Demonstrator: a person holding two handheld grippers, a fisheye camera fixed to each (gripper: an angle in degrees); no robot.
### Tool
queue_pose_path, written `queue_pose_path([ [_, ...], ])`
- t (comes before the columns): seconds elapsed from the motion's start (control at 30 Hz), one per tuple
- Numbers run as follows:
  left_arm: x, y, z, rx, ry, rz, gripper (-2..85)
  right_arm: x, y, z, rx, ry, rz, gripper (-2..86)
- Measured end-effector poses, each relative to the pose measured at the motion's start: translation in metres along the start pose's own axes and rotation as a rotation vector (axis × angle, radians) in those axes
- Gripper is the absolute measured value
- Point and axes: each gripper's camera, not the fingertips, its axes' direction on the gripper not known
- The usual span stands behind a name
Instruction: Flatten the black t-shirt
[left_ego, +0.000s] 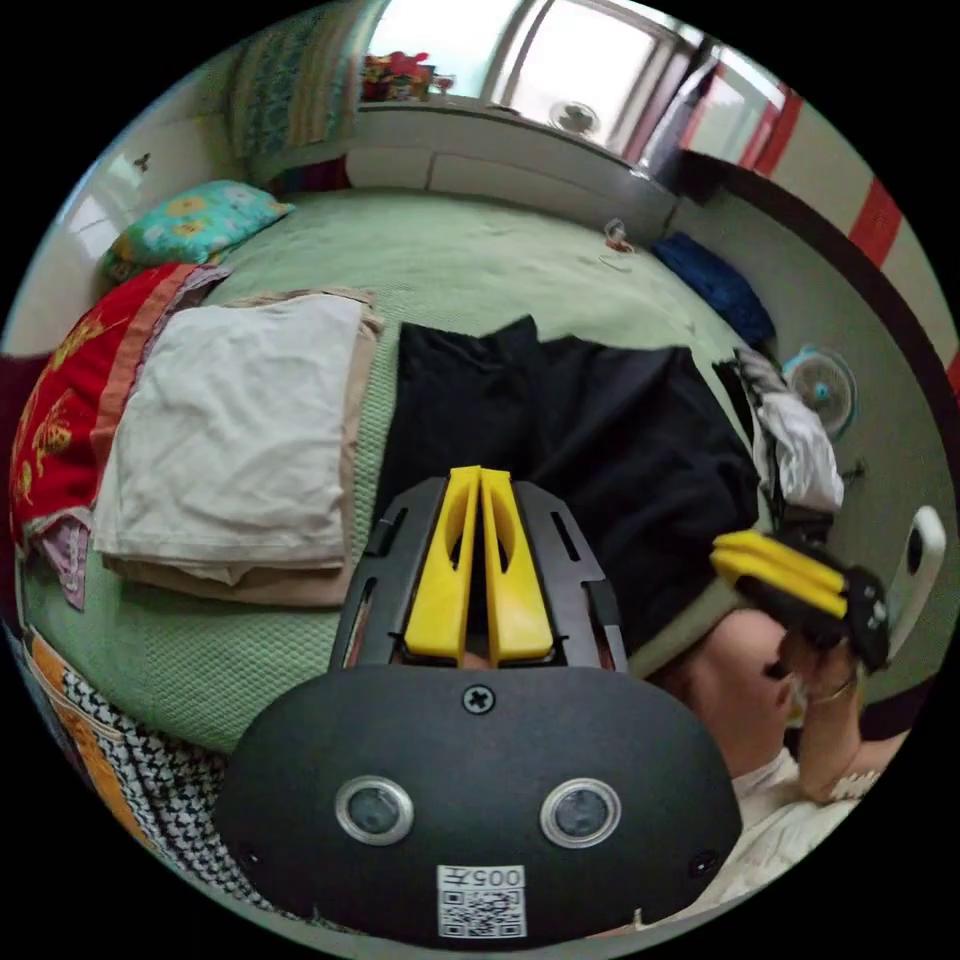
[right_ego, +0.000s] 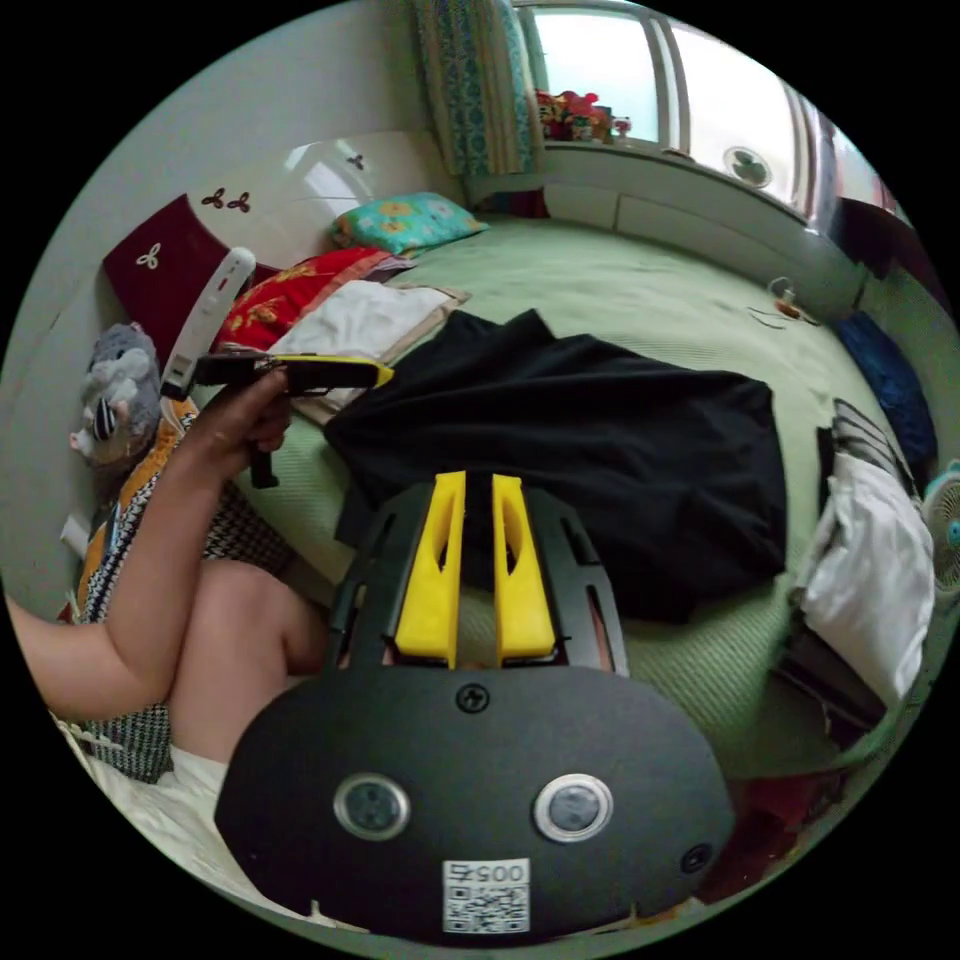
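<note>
The black t-shirt (left_ego: 600, 430) (right_ego: 600, 440) lies rumpled on the green bedspread (left_ego: 450, 250) (right_ego: 620, 280), with one corner sticking out at the far side. In the left gripper view my left gripper (left_ego: 480, 478) hovers over the shirt's near edge, its yellow jaws together with nothing in them. It appears again in the right gripper view as the left gripper (right_ego: 380, 373), held in a hand left of the shirt. My right gripper (right_ego: 478, 482) hangs above the shirt's near edge, jaws a narrow slit apart and empty. The right gripper (left_ego: 722, 558) also shows off the shirt's right side.
A folded white and beige pile (left_ego: 230, 440) (right_ego: 360, 315) lies left of the shirt, beside a red blanket (left_ego: 60, 420) and a teal pillow (left_ego: 200, 220). White clothes (left_ego: 800, 450) (right_ego: 870, 570) are heaped at the bed's right edge. The person's knee (right_ego: 240, 620) is at the near edge.
</note>
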Motion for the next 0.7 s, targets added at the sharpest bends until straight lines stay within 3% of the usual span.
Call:
queue_pose_path([
  [0.1,0.034,0.012,0.006,-0.027,-0.003,0.041,1.6,0.034,0.022,-0.03,0.012,0.07,0.071,4.4],
  [0.23,0.078,0.03,0.003,-0.067,-0.026,0.112,5.1,0.064,0.055,-0.054,0.014,0.015,0.17,4.1],
  [0.7,0.168,0.08,0.029,-0.164,-0.079,0.109,12.0,0.08,0.079,-0.07,-0.041,0.037,0.106,7.8],
])
